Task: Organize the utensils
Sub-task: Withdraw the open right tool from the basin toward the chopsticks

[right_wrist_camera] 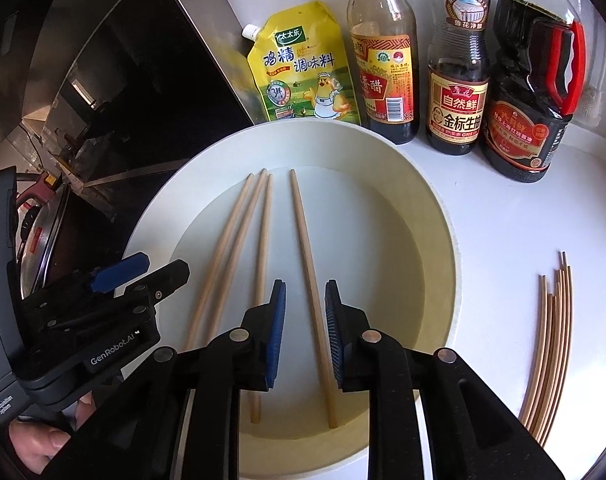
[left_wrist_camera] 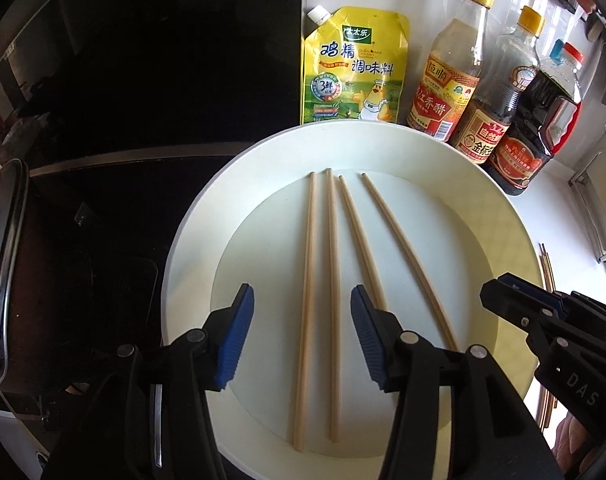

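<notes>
Above the round white plate [left_wrist_camera: 503,216], the left tongs [left_wrist_camera: 301,336] stood half open and empty over four light, stiff, smooth wooden chopsticks [left_wrist_camera: 307,300], best pinched mid-shaft. Beside that plate [right_wrist_camera: 439,216], the right tongs [right_wrist_camera: 305,332] gaped narrowly astride one chopstick [right_wrist_camera: 309,276], pads apparently clear.

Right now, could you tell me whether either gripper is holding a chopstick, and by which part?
Nothing is held. The left gripper and right gripper both stand open above the chopsticks lying in the white bowl.
</notes>
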